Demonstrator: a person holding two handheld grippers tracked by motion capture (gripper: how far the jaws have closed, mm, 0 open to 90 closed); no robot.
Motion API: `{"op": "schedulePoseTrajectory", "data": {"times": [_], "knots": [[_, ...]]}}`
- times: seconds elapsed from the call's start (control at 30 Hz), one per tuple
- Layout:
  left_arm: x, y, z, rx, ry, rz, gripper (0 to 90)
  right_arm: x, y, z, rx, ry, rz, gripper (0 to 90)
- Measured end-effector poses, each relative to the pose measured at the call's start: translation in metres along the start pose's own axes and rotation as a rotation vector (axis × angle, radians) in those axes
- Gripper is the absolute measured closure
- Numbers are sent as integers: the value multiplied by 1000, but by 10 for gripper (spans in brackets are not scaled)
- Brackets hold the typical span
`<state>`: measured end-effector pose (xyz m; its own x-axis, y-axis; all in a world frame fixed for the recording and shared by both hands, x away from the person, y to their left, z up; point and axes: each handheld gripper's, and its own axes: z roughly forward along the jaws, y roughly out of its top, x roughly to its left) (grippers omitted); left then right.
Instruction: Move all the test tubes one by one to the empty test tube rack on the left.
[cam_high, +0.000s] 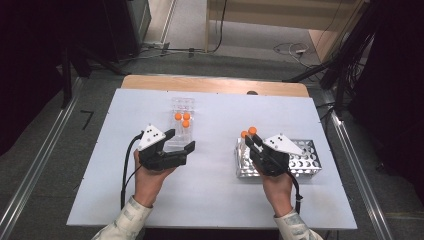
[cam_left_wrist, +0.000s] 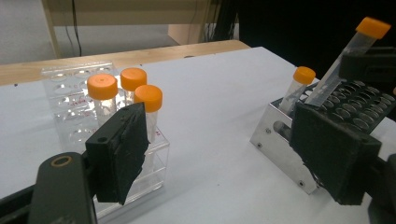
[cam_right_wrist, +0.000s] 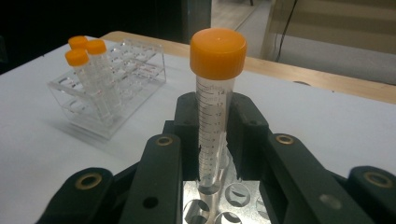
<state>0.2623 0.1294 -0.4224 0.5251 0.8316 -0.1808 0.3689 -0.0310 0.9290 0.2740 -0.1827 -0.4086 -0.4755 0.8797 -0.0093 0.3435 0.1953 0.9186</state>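
My right gripper (cam_high: 252, 142) is shut on a clear tube with an orange cap (cam_right_wrist: 215, 93), held upright over the left end of the metal rack (cam_high: 305, 160). The tube's lower end stands at one of the rack's holes (cam_right_wrist: 208, 187). A second orange-capped tube (cam_high: 244, 134) sits in that rack beside it. Three orange-capped tubes (cam_high: 182, 119) stand in the clear plastic rack (cam_high: 182, 107). My left gripper (cam_high: 181, 140) is open just in front of this clear rack, with nothing between its pads (cam_left_wrist: 121, 154).
A white board (cam_high: 215, 200) covers the wooden table, whose far edge (cam_high: 215, 85) shows behind. Cables lie on the floor beyond. Metal rails run along both sides.
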Motion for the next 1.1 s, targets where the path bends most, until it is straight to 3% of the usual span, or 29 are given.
{"op": "schedulePoseTrajectory", "data": {"times": [0.2,0.3,0.5,0.9,1.1], "knots": [[0,0,-1,-4,-3,3,197,2,7,-13,-35,20,2,726],[-1,0,-1,-4,-3,7,197,5,8,-19,-50,51,-4,726],[-2,1,-3,-10,-6,10,196,13,9,-23,-43,96,-16,726],[-9,2,-6,-20,-29,14,196,35,-2,-11,16,176,-58,727],[-17,3,-7,-24,-60,26,197,48,-11,-2,48,231,-84,726]]}}
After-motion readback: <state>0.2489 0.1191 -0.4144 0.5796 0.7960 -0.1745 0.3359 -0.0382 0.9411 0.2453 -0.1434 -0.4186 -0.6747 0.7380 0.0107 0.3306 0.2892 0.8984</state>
